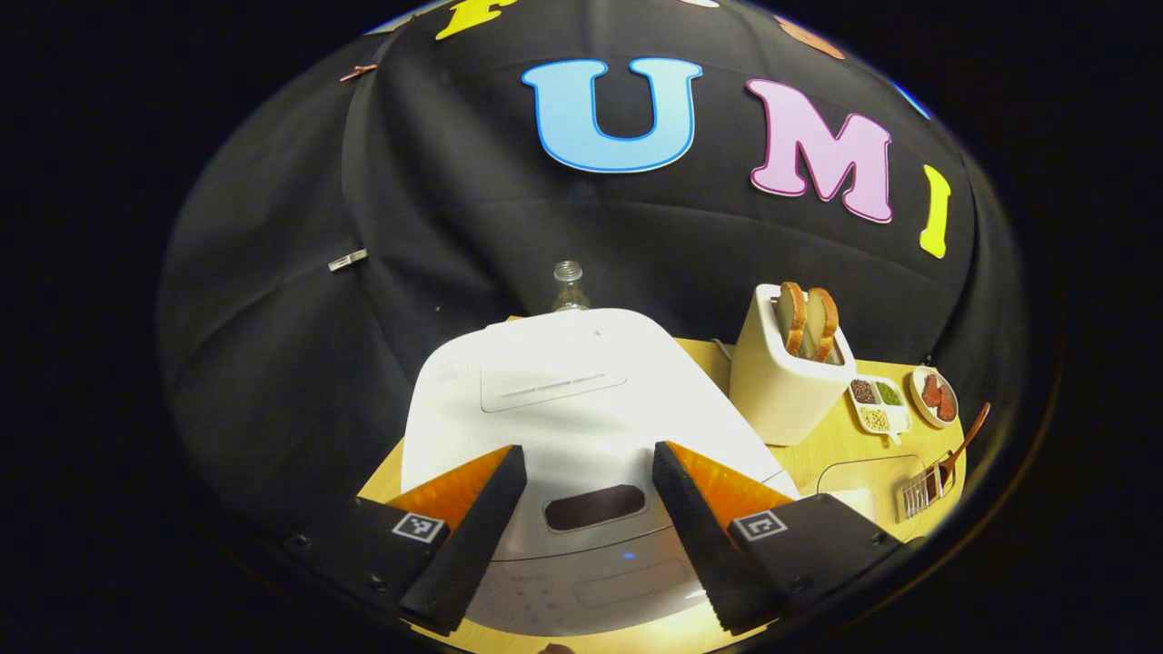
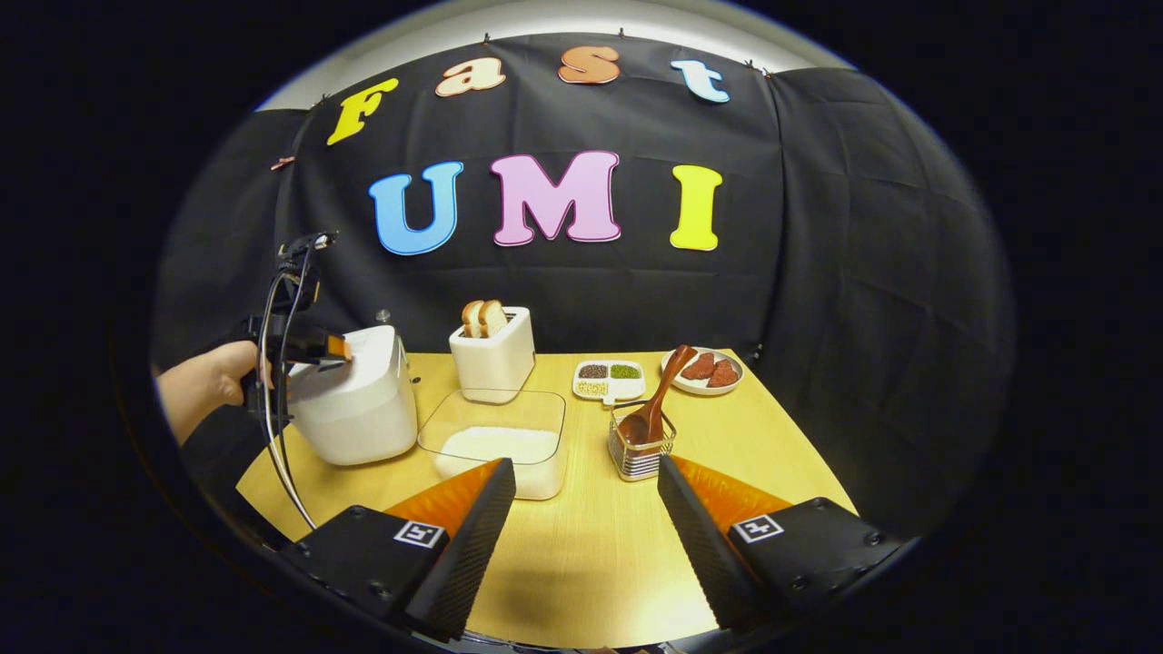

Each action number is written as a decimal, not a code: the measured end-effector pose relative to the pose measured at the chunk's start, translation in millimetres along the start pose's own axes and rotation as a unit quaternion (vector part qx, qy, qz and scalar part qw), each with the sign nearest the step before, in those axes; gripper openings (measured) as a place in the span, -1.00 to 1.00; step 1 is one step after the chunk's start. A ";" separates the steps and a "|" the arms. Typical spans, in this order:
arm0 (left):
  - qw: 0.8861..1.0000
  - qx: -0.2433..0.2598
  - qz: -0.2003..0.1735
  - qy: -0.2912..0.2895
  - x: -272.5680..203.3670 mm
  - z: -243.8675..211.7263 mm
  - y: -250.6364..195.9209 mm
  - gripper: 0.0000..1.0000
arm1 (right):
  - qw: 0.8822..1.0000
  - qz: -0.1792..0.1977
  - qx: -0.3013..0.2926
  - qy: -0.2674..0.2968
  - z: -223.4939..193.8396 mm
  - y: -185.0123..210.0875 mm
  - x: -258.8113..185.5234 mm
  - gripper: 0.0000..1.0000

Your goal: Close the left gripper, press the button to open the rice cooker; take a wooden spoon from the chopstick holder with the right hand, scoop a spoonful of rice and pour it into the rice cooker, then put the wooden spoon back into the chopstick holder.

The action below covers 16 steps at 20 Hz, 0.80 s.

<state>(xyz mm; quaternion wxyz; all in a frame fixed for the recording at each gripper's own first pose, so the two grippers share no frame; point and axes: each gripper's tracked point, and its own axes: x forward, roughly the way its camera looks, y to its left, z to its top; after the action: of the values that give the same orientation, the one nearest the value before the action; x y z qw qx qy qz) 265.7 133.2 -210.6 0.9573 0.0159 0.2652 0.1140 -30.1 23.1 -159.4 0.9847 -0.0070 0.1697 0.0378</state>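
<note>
Left tool (image 1: 589, 481) fingers spread, over rice cooker (image 1: 563, 400) button (image 1: 595, 506); unclosed, may straddle it. Right tool (image 2: 586, 495) open, empty, near spoon (image 2: 656, 404).

text: none legible | rice cooker (image 1: 581, 400) panel: markings too faint to read

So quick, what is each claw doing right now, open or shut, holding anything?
Left claw: open, empty, fingers spread above the rice cooker.
Right claw: open, empty, over the table, short of the wooden spoon.
</note>
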 end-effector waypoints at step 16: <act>0.968 -0.008 -0.108 -0.225 -237.8 44.0 -10.9 0.92 | 0.997 -0.016 -0.004 -0.072 66.6 8.7 -15.5 1.00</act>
<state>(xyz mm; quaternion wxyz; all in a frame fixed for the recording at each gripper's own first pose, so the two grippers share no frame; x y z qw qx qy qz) 92.3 70.0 -53.9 0.9991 0.0051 0.0422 0.0051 -23.1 32.4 -91.5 0.9949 -0.0110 0.0977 0.0235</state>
